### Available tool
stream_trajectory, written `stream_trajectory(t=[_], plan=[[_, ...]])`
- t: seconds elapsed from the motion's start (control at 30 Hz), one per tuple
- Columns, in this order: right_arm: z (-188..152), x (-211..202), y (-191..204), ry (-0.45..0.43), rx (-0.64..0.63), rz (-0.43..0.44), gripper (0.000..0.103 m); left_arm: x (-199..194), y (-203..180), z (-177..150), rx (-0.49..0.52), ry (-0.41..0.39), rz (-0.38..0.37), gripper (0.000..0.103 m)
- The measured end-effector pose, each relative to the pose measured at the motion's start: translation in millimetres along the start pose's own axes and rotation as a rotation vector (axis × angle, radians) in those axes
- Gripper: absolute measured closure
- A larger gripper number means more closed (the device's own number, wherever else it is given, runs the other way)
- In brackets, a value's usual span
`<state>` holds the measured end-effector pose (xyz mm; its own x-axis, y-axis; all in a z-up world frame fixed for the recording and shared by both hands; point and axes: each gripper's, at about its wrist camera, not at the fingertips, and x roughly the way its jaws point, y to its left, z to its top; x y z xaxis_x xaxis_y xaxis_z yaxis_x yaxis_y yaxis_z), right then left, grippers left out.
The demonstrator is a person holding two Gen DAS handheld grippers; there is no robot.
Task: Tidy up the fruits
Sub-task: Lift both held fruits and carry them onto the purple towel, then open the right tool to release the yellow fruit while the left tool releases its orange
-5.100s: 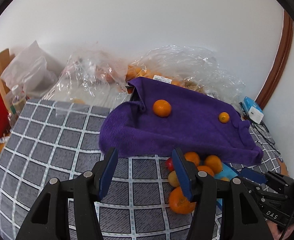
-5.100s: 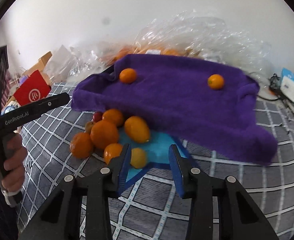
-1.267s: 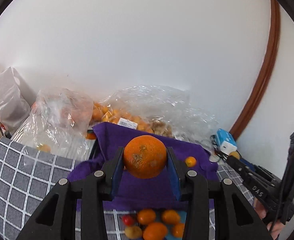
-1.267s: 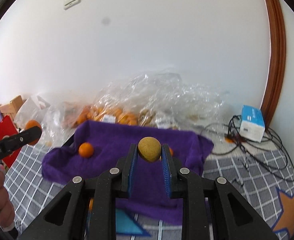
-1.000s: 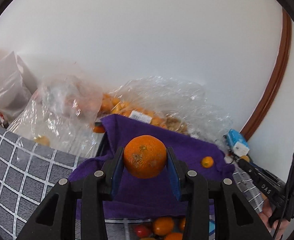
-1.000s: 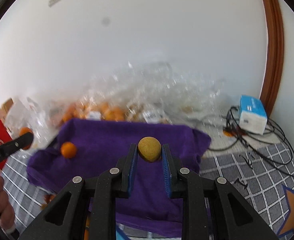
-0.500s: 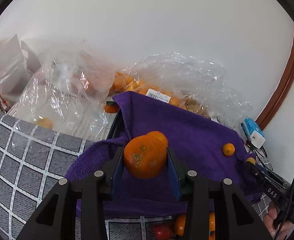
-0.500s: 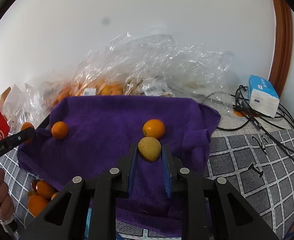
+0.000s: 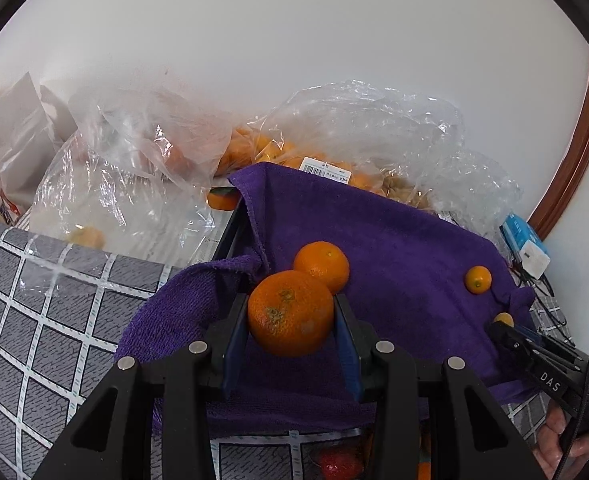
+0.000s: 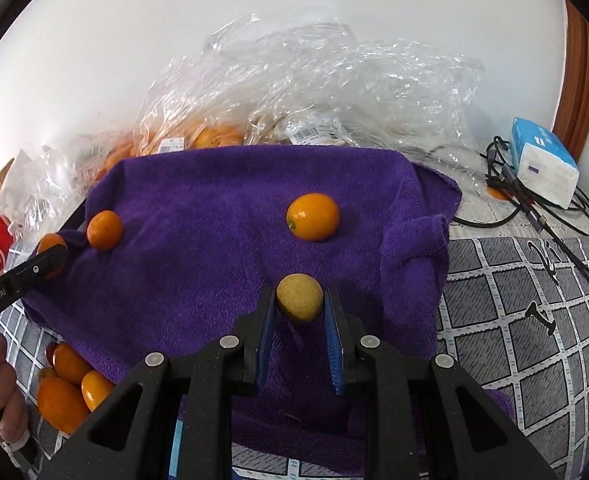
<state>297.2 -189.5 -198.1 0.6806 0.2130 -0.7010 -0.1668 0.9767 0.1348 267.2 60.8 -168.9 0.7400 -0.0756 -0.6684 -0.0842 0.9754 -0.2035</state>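
Placing step: the left gripper (image 9: 290, 320) is clenched on a large orange (image 9: 290, 314), the right gripper (image 10: 299, 316) on a small yellow fruit (image 10: 299, 298), both above the purple towel (image 10: 214, 248). Next, lower and release, clear of the orange (image 9: 321, 266) and kumquat (image 10: 313, 216) lying there. Loose fruit (image 10: 68, 380) waits near left; plastic bags (image 10: 314, 92) crowd the far edge.

"DAS" on the right tongs (image 9: 510, 330); "GenRobot.AI" on the left tongs (image 10: 52, 258).

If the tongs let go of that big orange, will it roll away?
Probably a little: the big orange is round, and the purple towel seems to slope. The soft pile may slow it, or the smaller orange behind might stop it.
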Motion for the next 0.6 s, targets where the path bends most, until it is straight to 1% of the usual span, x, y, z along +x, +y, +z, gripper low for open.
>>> stream_trajectory(t=[0.07, 0.2, 0.27, 0.33, 0.43, 0.5, 0.6], plan=[[0.1, 0.3, 1.4, 0.004, -0.007, -0.002, 0.079, 0.8, -2.7, -1.0, 0.020, -0.004, 0.014, 0.064], [0.0, -0.7, 1.6, 0.006, -0.006, -0.003, 0.077, 2.0, -6.6, -1.5, 0.043, -0.001, 0.019, 0.064], [0.8, -0.8, 1.2, 0.005, -0.004, -0.008, 0.072, 2.0, -6.6, -1.3, 0.044, 0.000, 0.019, 0.064], [1.1, -2.7, 0.0, 0.000, -0.001, -0.019, 0.063, 1.7, -6.3, -1.4, 0.042, 0.001, 0.019, 0.064], [0.9, -9.5, 1.0, -0.019, -0.004, -0.048, 0.058, 3.3, -7.6, -0.5, 0.046, 0.004, 0.023, 0.064], [1.2, -16.2, 2.8, -0.043, -0.008, -0.047, 0.055, 3.5, -7.4, -0.5, 0.046, 0.005, 0.020, 0.064], [1.2, -24.7, 6.6, -0.070, -0.019, -0.064, 0.055, 2.7, -7.8, -0.7, 0.049, 0.003, 0.015, 0.061]])
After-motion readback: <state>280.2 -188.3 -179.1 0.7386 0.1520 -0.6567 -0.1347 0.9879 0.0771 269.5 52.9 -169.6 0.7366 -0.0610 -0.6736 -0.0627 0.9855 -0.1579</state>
